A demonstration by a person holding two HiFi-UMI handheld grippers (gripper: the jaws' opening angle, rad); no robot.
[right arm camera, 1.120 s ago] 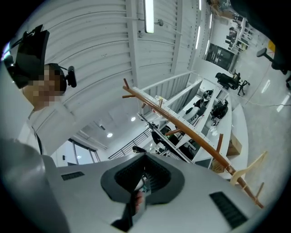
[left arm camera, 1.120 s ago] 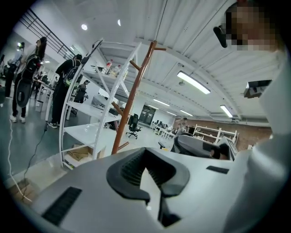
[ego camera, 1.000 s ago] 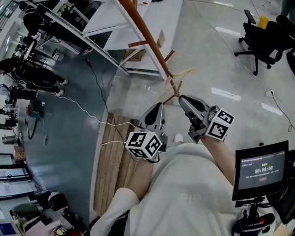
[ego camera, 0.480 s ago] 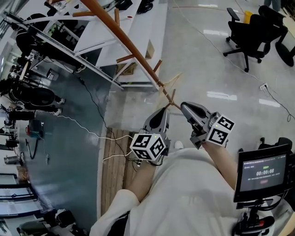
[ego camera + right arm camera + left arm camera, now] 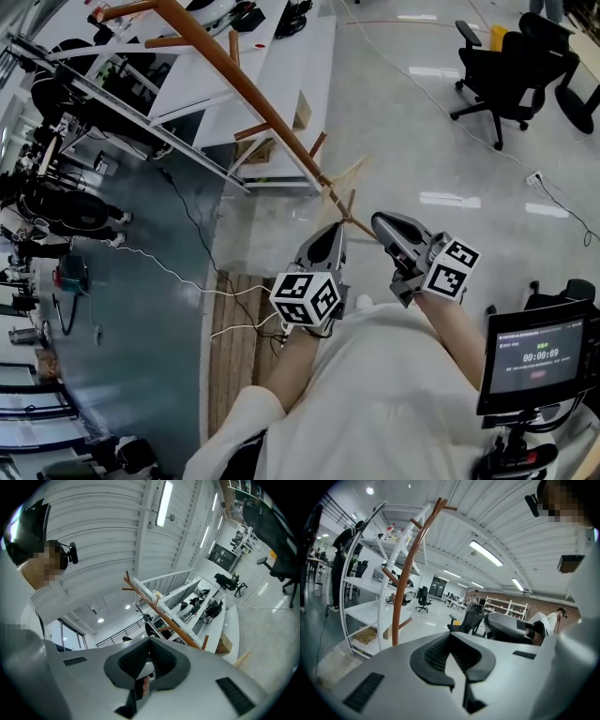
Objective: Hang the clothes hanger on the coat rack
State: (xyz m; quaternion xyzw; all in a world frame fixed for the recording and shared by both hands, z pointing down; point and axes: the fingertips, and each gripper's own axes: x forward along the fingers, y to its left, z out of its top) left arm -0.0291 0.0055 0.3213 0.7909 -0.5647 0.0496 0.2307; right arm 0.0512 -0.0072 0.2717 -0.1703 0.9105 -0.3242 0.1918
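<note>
Glossy floor point(image 5: 412, 141), white shelving point(image 5: 281, 80) beside wooden coat rack point(image 5: 246, 92), office chairs point(image 5: 506, 66) beyond, fingers closed on left gripper point(image 5: 330, 232) and right gripper point(image 5: 381, 223)

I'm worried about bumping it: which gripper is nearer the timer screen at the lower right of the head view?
Right. The right gripper sits up and left of the timer screen; the left gripper lies farther left, beyond the right one.

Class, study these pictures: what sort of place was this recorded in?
Probably an open-plan office or lab workspace: black office chairs on a polished floor, white metal shelving, and long ceiling strip lights.
</note>
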